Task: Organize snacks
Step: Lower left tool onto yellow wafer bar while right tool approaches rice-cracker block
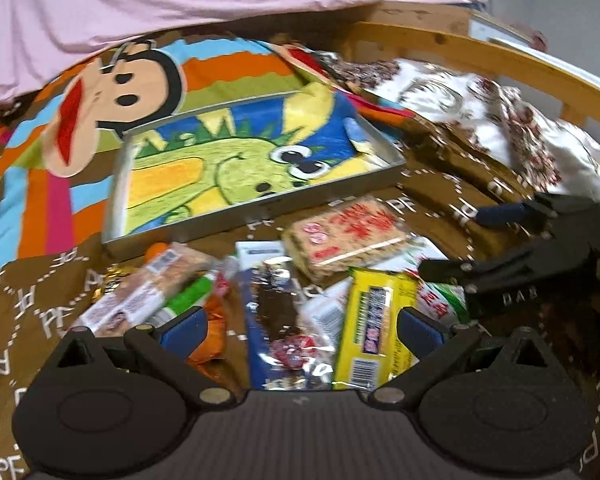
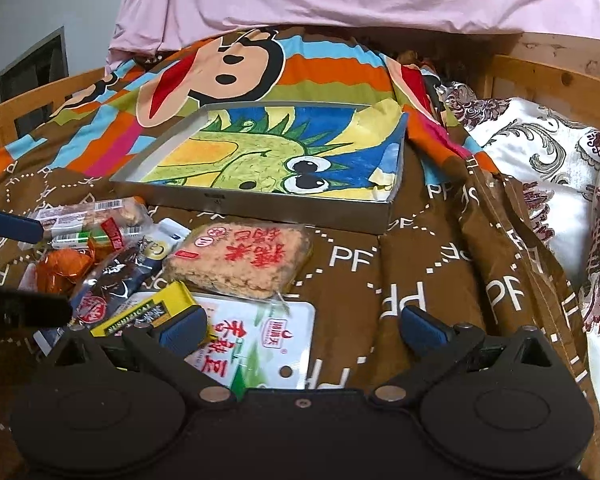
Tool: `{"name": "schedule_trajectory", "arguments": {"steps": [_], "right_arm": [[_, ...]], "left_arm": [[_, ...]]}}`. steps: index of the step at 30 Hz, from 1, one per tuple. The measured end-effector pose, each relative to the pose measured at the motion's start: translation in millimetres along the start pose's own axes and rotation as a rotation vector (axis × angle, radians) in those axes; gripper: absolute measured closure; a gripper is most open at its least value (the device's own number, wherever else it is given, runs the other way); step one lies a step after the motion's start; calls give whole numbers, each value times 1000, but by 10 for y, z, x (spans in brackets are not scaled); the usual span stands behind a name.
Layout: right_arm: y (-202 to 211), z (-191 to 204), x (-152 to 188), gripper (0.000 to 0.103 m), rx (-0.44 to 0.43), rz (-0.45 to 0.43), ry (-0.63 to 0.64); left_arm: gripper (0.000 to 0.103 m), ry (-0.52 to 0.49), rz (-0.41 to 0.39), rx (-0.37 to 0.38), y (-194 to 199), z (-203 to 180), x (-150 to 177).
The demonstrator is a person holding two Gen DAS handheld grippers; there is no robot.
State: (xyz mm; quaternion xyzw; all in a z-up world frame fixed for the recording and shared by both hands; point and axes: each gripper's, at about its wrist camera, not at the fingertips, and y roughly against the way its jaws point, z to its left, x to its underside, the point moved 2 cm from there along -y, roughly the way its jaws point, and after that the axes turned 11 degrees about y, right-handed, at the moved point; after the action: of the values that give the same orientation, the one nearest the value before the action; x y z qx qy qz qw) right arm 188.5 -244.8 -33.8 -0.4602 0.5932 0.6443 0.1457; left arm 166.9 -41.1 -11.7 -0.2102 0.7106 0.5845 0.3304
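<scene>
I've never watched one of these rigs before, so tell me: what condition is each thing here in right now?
Left gripper: open, holding nothing, over the snack pile.
Right gripper: open, holding nothing.
Metal tray: lined with a cartoon towel, no snacks inside.
Rice cracker pack: sealed, lying flat outside the tray.
Yellow packet: sealed, in the pile.
White-green pouch: flat, partly under the yellow packet.

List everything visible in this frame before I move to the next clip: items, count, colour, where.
metal tray: 1, silver, lined with a green dinosaur towel, behind the snacks, no snacks in it
rice cracker block: 1, tan with red print, nearest the tray
yellow packet: 1, yellow, front of pile
white and green pouch: 1, beneath the yellow packet
dark foil packet: 1, blue-brown, pile centre
biscuit pack: 1, tan, pile's left
orange wrapper: 1, orange
blanket: 1, brown, under everything
left gripper: open, over the pile
right gripper: open, over the pouch
</scene>
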Motion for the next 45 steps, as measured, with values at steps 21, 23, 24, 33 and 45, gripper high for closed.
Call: {"name": "schedule_trajectory", "arguments": {"steps": [21,23,24,33,45], "right_arm": [[88,-208,66,1,-71,-33,61],[104,-224,64,1,-84,-50,90],[108,-231,62,1,-90,-55,104],[10,-334,75,1,-120,-78,121],[-364,-208,-103,1,-195,-65,123]], "left_arm": [[1,-129,101,125,-384,-304,78],[1,-168,140,145,-408,-321,60],[1,-203,167,159,-423,-331,46],[11,-232,248,209,-571,-335,-13],[45,-265,227,221,-565,-335,23]]}}
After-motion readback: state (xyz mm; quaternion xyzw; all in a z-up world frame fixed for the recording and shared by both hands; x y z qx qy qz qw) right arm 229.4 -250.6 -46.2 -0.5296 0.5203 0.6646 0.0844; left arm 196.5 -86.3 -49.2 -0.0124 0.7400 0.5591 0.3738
